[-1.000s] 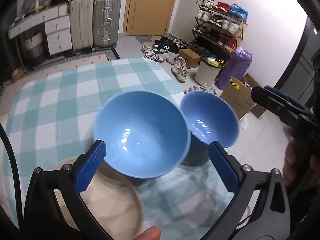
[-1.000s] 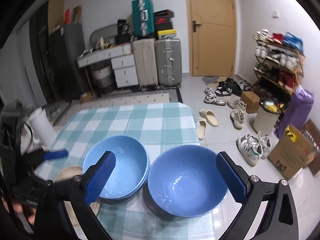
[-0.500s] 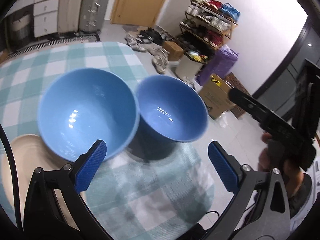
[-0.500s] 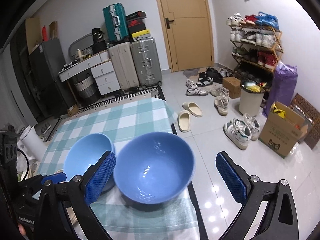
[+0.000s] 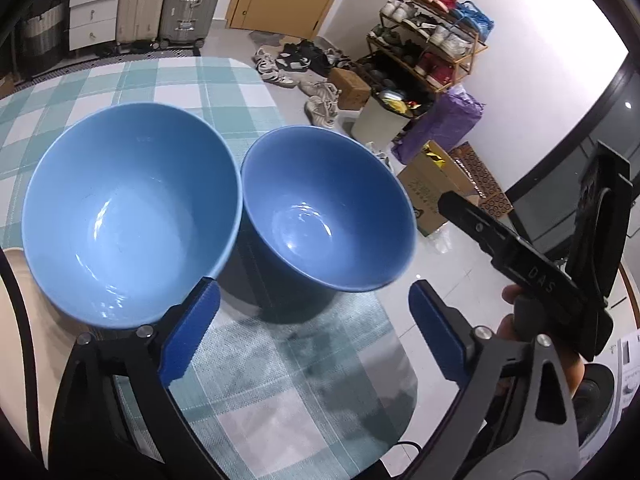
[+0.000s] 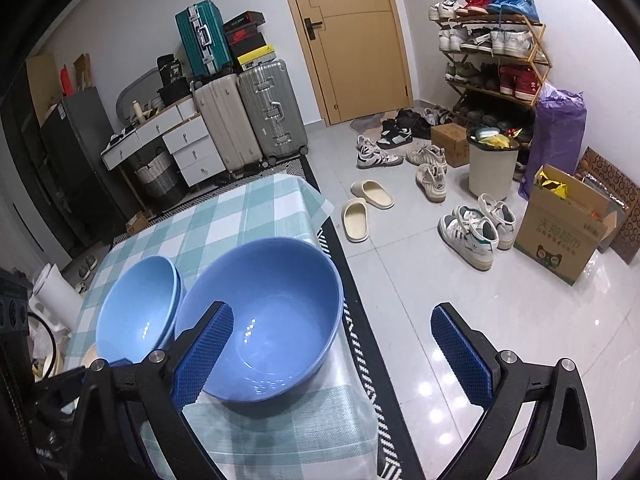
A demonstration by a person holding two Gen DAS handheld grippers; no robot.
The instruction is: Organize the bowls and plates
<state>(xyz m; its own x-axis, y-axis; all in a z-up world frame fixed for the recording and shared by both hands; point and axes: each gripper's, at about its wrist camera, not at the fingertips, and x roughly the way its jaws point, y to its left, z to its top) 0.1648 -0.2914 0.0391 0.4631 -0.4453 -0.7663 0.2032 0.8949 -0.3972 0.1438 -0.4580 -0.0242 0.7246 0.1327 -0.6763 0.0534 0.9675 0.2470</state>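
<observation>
Left wrist view: the table (image 5: 176,76), covered in a green-and-white checked cloth, fills most of the lower frame, and two blue bowls sit on it side by side near its right edge. The larger-looking light blue bowl (image 5: 128,212) is on the left; in the right wrist view it (image 6: 136,312) shows a double rim, so it seems to be two bowls nested. The darker blue bowl (image 5: 326,210) stands just beside it, rims nearly touching, and appears in the right wrist view (image 6: 264,316) close to the table's corner. A cream plate (image 5: 24,320) shows at the left edge, partly under the light bowl. The left gripper (image 5: 312,332) is spread wide with nothing between its blue pads, which sit in front of the bowls. The right gripper (image 6: 332,352) is likewise wide open and holds nothing; its left pad overlaps the darker bowl in the picture, but whether it touches I cannot tell. In the left wrist view the right gripper's black body (image 5: 532,276) carries raised letters reading "DAS". On the floor, a cardboard box (image 6: 568,236) bears green printing and a cat face, too small to read.
</observation>
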